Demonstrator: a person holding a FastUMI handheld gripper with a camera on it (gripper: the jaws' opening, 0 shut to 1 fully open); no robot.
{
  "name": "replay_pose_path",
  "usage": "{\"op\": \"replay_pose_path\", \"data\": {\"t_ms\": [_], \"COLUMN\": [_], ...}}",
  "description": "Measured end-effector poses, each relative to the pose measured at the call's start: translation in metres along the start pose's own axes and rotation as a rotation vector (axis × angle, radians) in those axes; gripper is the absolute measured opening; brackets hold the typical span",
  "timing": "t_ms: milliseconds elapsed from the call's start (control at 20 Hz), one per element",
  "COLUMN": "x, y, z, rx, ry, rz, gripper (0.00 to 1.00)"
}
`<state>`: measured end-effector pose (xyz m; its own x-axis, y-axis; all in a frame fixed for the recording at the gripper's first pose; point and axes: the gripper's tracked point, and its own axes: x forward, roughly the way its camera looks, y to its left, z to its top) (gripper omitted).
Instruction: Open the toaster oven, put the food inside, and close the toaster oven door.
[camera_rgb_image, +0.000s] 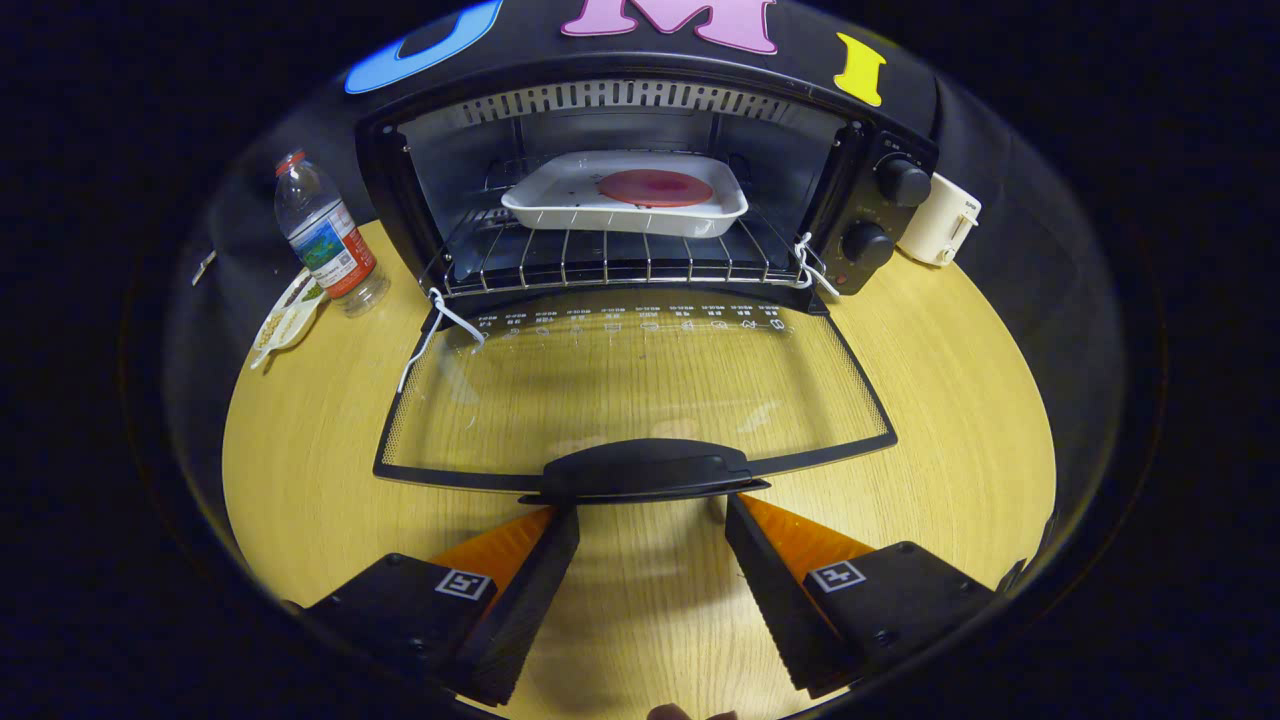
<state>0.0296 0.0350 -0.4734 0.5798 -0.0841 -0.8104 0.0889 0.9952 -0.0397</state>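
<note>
Round light wooden table (930, 400) carries everything. Black toaster oven (640, 190) sits at the far side of it, well beyond the fingers, with its glass door (640, 390) dropped flat toward the gripper, so the wood grain shows through the pane. Door's black plastic handle (645, 470) lies just ahead of the fingertips, roughly centred on the gap between them. Inside the oven, a white rectangular tray (625, 205) rests on the wire rack (610, 262), and a flat round red food piece (655, 187) lies in the tray. Two black knobs (885, 212) on the oven's right panel. White cords (440, 325) hang at both door hinges.

Left of the oven: clear plastic water bottle (328, 245) with a red cap, upright, and a small flat packet (288, 320) beside its base. Right of the oven: a cream-white appliance (940, 232), partly hidden behind the oven's side.

Gripper (650, 515), black with orange finger backs: fingers spread wide, nothing between them. Tips sit at the near edge of the handle; contact can't be judged. Only the open door lies between the gripper and the oven.
</note>
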Motion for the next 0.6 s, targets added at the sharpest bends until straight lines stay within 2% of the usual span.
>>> {"op": "replay_pose_path", "data": {"t_ms": [250, 600], "x": [-0.016, -0.058], "y": [-0.002, -0.003], "z": [0.008, 0.041], "rx": [0.015, -0.016], "ry": [-0.028, -0.154], "rz": [0.001, 0.043], "gripper": [1.00, 1.00]}}
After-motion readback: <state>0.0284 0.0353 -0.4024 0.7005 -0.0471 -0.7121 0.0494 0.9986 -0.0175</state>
